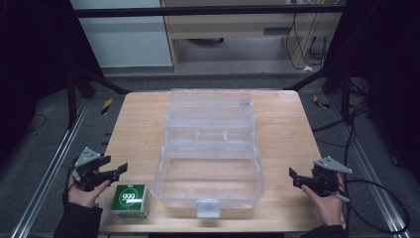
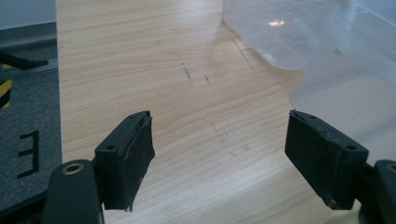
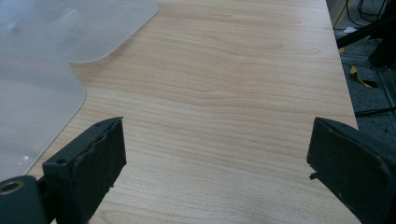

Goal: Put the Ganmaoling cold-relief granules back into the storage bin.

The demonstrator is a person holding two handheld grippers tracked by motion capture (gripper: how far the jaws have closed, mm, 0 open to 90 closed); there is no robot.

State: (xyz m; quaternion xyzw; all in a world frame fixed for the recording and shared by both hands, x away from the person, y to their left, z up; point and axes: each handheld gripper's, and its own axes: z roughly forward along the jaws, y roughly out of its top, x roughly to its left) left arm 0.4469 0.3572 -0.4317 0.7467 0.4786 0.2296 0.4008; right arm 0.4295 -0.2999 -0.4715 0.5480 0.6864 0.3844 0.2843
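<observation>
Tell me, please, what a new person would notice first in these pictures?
Probably the big clear plastic box, standing open in the middle of the wooden table. Next, the small green carton at the near left corner, just beside the left gripper, whose jaws stand apart with nothing between them.

Table (image 1: 138, 124) looks like pale matt wood with visible grain, the big storage box (image 1: 210, 148) is clear glossy plastic, the little green box (image 1: 130, 200) seems glossy printed cardboard, and the gripper pads (image 2: 135, 158) are black, matt, kinda rough.
</observation>
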